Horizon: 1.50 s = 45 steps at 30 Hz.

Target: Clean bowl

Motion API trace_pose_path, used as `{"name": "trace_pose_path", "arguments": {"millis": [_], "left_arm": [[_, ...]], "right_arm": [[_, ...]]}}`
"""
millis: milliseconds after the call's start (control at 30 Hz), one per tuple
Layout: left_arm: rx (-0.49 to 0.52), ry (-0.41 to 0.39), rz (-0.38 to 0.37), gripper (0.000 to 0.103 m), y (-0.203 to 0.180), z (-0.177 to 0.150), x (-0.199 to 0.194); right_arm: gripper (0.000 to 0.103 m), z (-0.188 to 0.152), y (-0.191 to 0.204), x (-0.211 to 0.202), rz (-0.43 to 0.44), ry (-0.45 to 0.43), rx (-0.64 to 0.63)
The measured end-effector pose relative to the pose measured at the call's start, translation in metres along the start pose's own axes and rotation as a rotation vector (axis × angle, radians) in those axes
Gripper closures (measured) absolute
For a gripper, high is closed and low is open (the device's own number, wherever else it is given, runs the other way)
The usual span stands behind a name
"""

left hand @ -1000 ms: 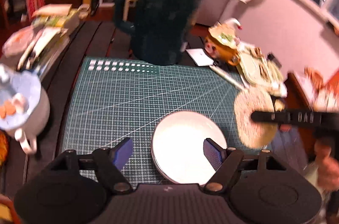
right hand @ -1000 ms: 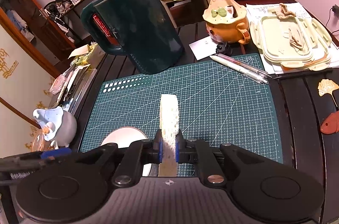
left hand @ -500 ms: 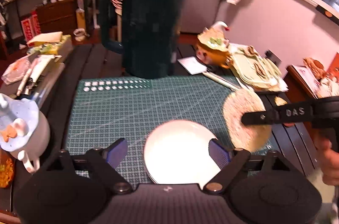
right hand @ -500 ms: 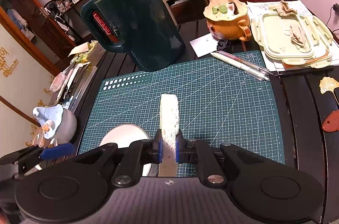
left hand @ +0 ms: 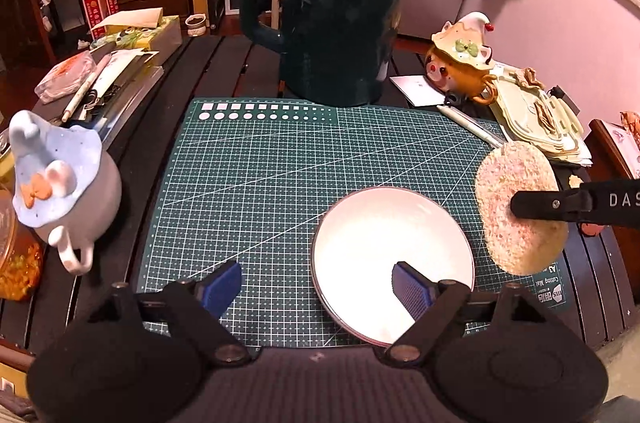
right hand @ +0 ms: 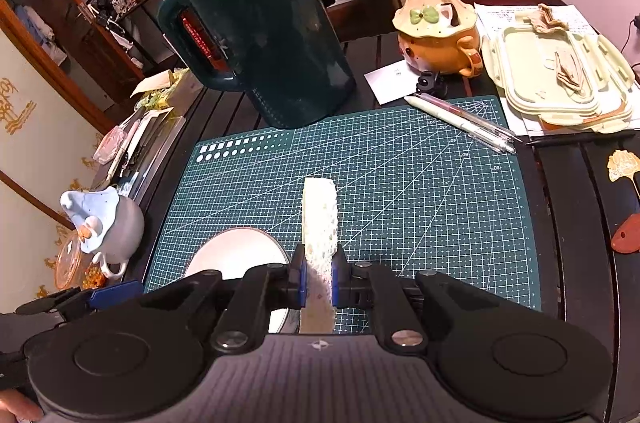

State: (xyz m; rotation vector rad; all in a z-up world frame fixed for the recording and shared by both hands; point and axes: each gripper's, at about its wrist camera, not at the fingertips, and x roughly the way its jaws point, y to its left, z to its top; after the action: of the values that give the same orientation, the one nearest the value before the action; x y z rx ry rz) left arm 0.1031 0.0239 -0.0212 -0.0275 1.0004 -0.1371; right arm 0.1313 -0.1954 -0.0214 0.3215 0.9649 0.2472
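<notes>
The shallow round white bowl [left hand: 394, 259] sits on the green gridded cutting mat [left hand: 280, 175] that covers the dark slatted counter [left hand: 224, 63], towards the mat's near right corner as the left wrist view shows it. That bowl lies directly under the left tongs [left hand: 316, 285]: its right blue pad [left hand: 412, 289] hangs over the bowl's inside, while the left pad [left hand: 222, 283] is out over bare mat, well clear of the rim. So the bowl is off-centre to the right between the two, and the rim is not yet straddled. The left tongs stand wide apart and hold nothing; their jaws have just been opening, then eased in slightly, with only the near edge of the bowl below them and no pad pressing on it.

The right tongs [right hand: 318, 281] are squeezed together on a round, pale, flat loofah-like scrubbing pad [left hand: 520, 207], gripped edge-on so that it sticks forward along the fingers. From the left wrist view the pad hangs just beside the bowl's right rim, raised off the mat, its flat face turned towards the bowl. From the right wrist view the bowl [right hand: 236, 255] lies low and to the left of the pad [right hand: 320, 219].

The left tongs are the nearer to the bowl, probably to steady it; the scrubber must then come leftward and down into the bowl.
</notes>
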Motion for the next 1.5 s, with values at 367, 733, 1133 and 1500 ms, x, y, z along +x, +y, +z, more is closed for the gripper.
{"name": "trace_pose_path", "arguments": {"millis": [367,733,1133,1500], "left_arm": [[-0.064,0.076,-0.047,0.049,0.005,0.001,0.018],[-0.076,0.093,-0.061,0.085,0.002,0.001,0.031],[-0.131,0.111,-0.050,0.095,0.009,0.002,0.036],[-0.161,0.114,-0.057,0.095,0.012,0.002,0.038]], "right_arm": [[0.093,-0.001,-0.003,0.008,-0.022,0.024,-0.001],[0.092,-0.002,-0.008,0.016,-0.051,0.044,-0.001],[0.093,-0.007,-0.020,0.037,-0.009,0.107,0.071],[0.093,-0.011,-0.017,0.043,0.098,0.193,0.113]]}}
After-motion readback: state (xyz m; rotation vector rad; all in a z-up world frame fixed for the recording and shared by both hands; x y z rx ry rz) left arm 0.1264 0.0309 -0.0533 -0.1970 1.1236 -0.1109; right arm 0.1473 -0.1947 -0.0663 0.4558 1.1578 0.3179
